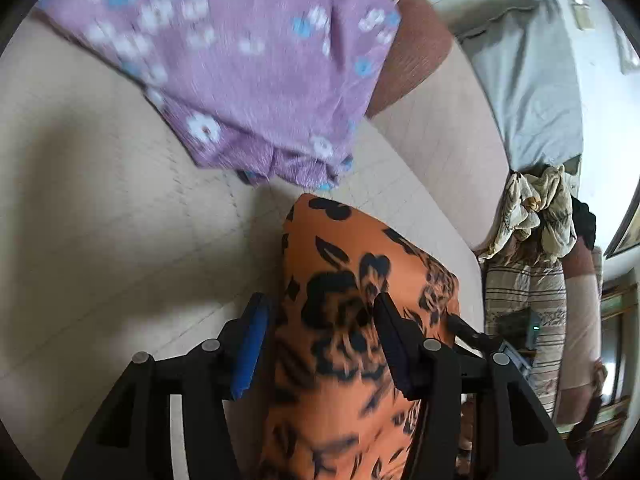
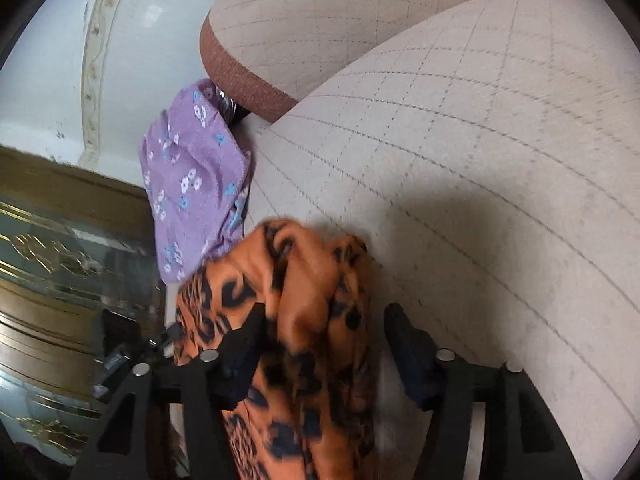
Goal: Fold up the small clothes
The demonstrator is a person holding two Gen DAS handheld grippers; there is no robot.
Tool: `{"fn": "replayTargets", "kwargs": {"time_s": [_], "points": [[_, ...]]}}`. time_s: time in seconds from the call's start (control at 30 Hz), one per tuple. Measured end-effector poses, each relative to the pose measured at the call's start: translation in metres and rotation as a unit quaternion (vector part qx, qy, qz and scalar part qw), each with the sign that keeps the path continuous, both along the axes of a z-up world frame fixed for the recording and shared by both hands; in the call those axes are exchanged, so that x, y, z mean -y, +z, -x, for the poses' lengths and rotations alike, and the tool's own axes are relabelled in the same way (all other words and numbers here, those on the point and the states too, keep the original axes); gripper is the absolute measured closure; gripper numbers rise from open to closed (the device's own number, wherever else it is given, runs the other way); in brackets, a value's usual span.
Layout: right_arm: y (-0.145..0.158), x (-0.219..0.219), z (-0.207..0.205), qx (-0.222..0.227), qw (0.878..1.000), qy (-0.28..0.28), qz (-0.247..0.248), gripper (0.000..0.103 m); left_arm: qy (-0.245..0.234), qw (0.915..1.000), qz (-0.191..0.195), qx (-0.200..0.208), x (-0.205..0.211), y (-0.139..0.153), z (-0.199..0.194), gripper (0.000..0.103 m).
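Observation:
An orange cloth with a black flower print (image 1: 340, 240) lies bunched on the beige grid-patterned cushion (image 1: 100, 200) and runs back between the jaws of my left gripper (image 1: 320, 300). Those jaws stand apart, with a small gap at the blue pad (image 1: 252, 344). In the right wrist view the same orange cloth (image 2: 304, 256) lies crumpled between the jaws of my right gripper (image 2: 326, 312), which are open with free space at the right finger (image 2: 404, 344). A purple garment with white and blue flowers (image 1: 240, 60) (image 2: 192, 184) lies just beyond the orange one.
The cushion (image 2: 480, 160) meets a backrest with a brown band (image 2: 248, 76). A heap of crumpled clothes (image 1: 536, 208) and a grey sheet (image 1: 528, 92) lie off to the right in the left wrist view. Glass-fronted gold-trimmed furniture (image 2: 60, 260) stands at the cushion's left edge.

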State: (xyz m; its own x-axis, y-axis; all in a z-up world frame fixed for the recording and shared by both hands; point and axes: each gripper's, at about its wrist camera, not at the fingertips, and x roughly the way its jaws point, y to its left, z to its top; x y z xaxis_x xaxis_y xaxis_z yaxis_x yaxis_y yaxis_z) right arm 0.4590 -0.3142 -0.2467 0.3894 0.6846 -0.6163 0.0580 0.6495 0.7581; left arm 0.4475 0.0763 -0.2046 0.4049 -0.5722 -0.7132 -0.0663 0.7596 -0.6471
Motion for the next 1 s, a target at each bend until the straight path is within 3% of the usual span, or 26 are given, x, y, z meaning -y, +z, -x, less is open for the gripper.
{"fn": "replayTargets", "kwargs": {"time_s": [0.07, 0.1, 0.2, 0.33, 0.37, 0.4, 0.43, 0.47, 0.53, 0.63, 0.7, 0.8, 0.9, 0.97, 1.0], "points": [[0.018, 0.004, 0.018, 0.012, 1.0, -0.002, -0.004, 0.038, -0.008, 0.9995, -0.029, 0.011, 0.0, 0.016, 0.022, 0.039], [0.031, 0.006, 0.033, 0.026, 1.0, -0.001, -0.005, 0.032, -0.013, 0.9989, -0.041, 0.017, 0.002, 0.024, 0.037, 0.038], [0.053, 0.007, 0.084, 0.045, 0.999, -0.006, 0.028, 0.029, -0.03, 0.9985, -0.041, 0.021, 0.009, 0.027, 0.075, 0.034], [0.028, 0.0, 0.139, 0.011, 0.999, 0.001, 0.048, 0.029, -0.047, 0.9973, -0.042, -0.039, 0.021, -0.008, 0.113, 0.035], [0.013, 0.002, 0.145, -0.014, 0.999, -0.006, 0.033, 0.032, -0.048, 0.9959, -0.054, -0.053, 0.025, -0.018, 0.116, 0.036], [0.003, 0.003, 0.146, -0.03, 0.999, -0.011, 0.027, 0.047, -0.05, 0.9947, -0.071, -0.054, 0.029, -0.023, 0.118, 0.037], [-0.005, 0.004, 0.146, -0.042, 0.999, -0.011, 0.016, 0.057, -0.053, 0.9939, -0.086, -0.044, 0.032, -0.023, 0.119, 0.048], [-0.011, 0.004, 0.145, -0.049, 0.999, -0.004, -0.001, 0.074, -0.057, 0.9932, -0.096, -0.034, 0.035, -0.022, 0.121, 0.069], [-0.015, 0.011, 0.146, -0.052, 0.998, -0.009, -0.039, 0.093, -0.053, 0.9947, -0.08, -0.037, 0.033, -0.019, 0.127, 0.083], [0.002, 0.016, 0.16, -0.031, 0.999, -0.016, -0.035, 0.096, -0.031, 0.9979, -0.052, -0.023, 0.021, -0.009, 0.145, 0.089], [0.007, 0.011, 0.17, -0.024, 0.999, -0.012, -0.017, 0.096, -0.021, 0.9973, -0.066, -0.025, 0.016, -0.011, 0.146, 0.089], [-0.006, -0.009, 0.167, -0.046, 0.997, 0.005, 0.057, 0.096, -0.034, 0.9936, -0.105, -0.026, 0.025, -0.015, 0.144, 0.088], [0.008, -0.018, 0.171, -0.015, 0.994, 0.014, 0.105, 0.095, -0.044, 0.9904, -0.131, -0.006, 0.035, -0.001, 0.151, 0.081], [0.016, -0.023, 0.175, 0.001, 0.992, 0.027, 0.12, 0.093, -0.039, 0.9902, -0.134, -0.008, 0.034, 0.0, 0.157, 0.06], [0.015, -0.021, 0.178, 0.002, 0.993, 0.031, 0.115, 0.092, -0.037, 0.9909, -0.129, -0.01, 0.034, 0.0, 0.16, 0.056]]}}
